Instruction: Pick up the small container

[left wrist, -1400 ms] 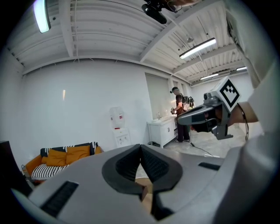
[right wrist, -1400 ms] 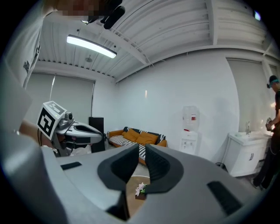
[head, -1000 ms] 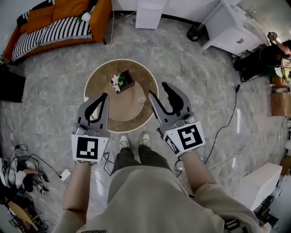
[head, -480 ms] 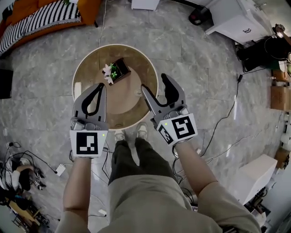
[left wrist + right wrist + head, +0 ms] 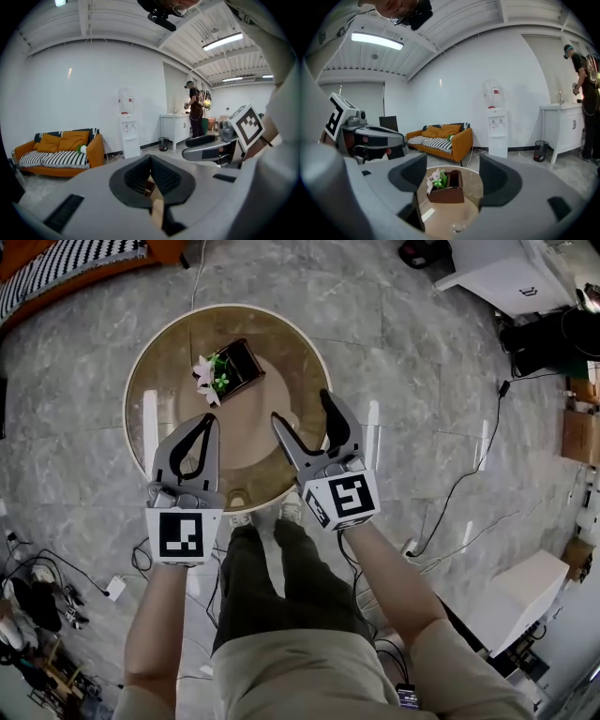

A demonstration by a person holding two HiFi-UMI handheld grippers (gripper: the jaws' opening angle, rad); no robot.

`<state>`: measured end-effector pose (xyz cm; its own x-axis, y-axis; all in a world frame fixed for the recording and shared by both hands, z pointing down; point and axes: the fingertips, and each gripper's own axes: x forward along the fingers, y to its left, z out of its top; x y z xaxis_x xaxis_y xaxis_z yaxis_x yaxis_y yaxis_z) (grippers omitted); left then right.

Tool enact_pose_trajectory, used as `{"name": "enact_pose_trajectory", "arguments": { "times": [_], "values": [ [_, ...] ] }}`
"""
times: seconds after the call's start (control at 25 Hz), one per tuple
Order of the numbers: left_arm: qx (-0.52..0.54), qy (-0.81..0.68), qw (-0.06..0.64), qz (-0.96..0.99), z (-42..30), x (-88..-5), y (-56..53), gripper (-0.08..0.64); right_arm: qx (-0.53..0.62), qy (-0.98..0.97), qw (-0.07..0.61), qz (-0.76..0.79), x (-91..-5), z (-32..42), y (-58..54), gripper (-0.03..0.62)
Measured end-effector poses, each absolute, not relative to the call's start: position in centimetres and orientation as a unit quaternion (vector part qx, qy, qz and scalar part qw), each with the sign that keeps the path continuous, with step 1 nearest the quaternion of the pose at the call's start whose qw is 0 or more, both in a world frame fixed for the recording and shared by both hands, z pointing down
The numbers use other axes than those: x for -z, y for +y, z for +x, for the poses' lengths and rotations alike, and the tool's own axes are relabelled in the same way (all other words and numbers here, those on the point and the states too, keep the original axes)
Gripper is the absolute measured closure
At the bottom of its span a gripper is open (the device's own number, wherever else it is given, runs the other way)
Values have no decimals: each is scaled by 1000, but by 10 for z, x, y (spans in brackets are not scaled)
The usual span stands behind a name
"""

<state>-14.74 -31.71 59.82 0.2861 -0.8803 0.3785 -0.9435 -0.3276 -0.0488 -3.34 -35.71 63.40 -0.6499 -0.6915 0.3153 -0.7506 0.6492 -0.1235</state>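
The small container point(image 5: 458, 228), a little clear cup, stands on the round glass-topped table point(image 5: 150, 381) near its front edge. In the head view the container point(image 5: 294, 420) shows just beside my right gripper's left jaw. My right gripper point(image 5: 303, 409) hovers over the table's front right; its jaws have just been opening and stand open, nothing between them. Through that gripper point(image 5: 454, 180) I see the cup low and ahead. My left gripper point(image 5: 208, 420) hangs over the table's front left, its jaws point(image 5: 150, 159) shut on nothing.
A brown box with a white flower point(image 5: 225, 371) sits on the table's far side, and appears as the box point(image 5: 446, 189) beyond the cup. An orange sofa point(image 5: 440, 138), a water dispenser point(image 5: 496, 122), a white cabinet point(image 5: 565, 126) and a person point(image 5: 587, 98) lie beyond. Cables point(image 5: 459, 493) cross the floor.
Both grippers have sunk toward the table and now overlap its front edge. The right jaws have spread wider. The left jaws have stayed shut.
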Motion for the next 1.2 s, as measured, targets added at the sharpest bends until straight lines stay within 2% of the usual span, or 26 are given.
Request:
{"name": "enact_pose_trajectory", "arguments": {
  "times": [0.64, 0.96, 1.2],
  "values": [
    [-182, -568, 181, 782, -127, -779, -314, 554, -175, -875, 184, 412, -846, -31, -351, 241],
    [-201, -571, 245, 757, -124, -836, -301, 554, -217, -855, 234, 409, -909, -37, -345, 232],
    [-203, -568, 257, 755, -125, -852, -299, 554, -203, -848, 275, 405, -933, -44, -341, 233]
  ]
}}
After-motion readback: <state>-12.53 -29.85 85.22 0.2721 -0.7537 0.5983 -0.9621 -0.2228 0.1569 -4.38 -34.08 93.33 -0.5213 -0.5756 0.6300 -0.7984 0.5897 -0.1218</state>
